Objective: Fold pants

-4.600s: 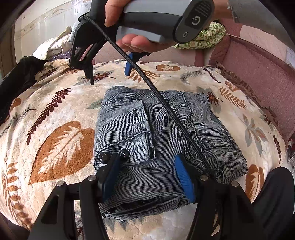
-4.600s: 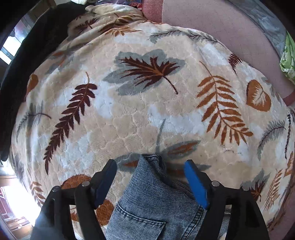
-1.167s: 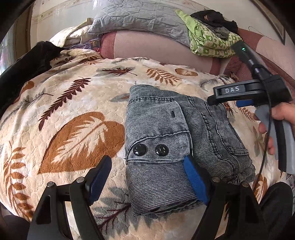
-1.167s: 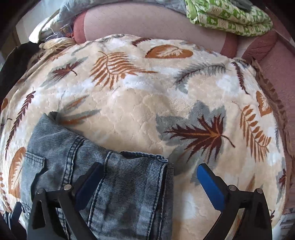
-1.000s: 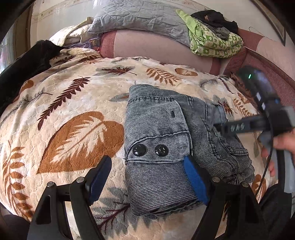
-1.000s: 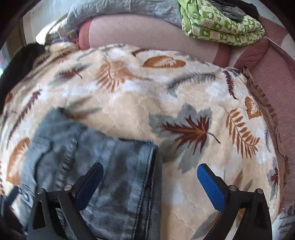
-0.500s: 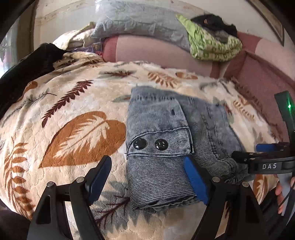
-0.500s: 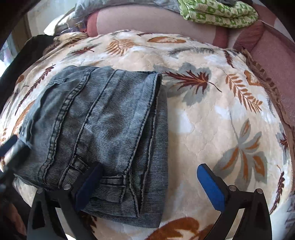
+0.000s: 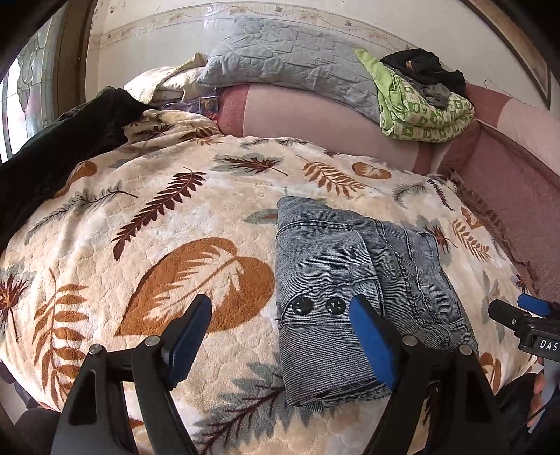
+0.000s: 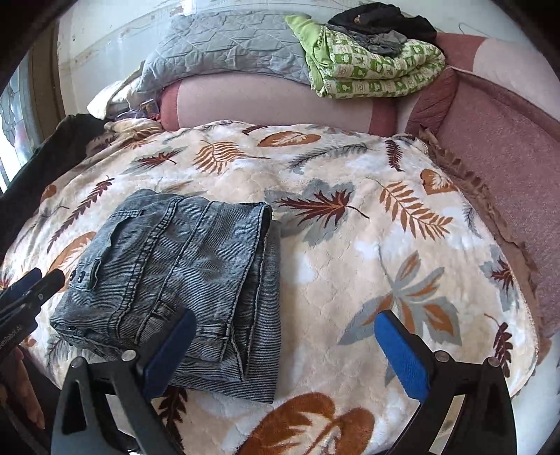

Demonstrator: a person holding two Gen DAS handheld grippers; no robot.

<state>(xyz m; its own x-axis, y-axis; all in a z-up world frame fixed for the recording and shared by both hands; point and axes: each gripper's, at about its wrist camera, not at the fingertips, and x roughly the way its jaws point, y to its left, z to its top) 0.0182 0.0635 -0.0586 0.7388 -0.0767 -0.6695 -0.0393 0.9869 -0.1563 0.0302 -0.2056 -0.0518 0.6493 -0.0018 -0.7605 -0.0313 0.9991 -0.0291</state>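
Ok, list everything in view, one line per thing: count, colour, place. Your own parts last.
pants: one, grey-blue denim, folded into a compact stack on the blanket, near its front edge
leaf-print blanket: one, cream with brown and grey leaves, spread over the bed
grey quilt: one, pale grey, on the pink bolster at the back
pink bolster: one, pink, along the head of the bed
green patterned bedding: one, green and white, folded, back right
dark clothes: a small pile, black and grey, on top of the green bedding
black fabric: one, black, left edge of the bed
left gripper: one, black with blue pads, open, empty
right gripper: one, black with blue pads, open, empty
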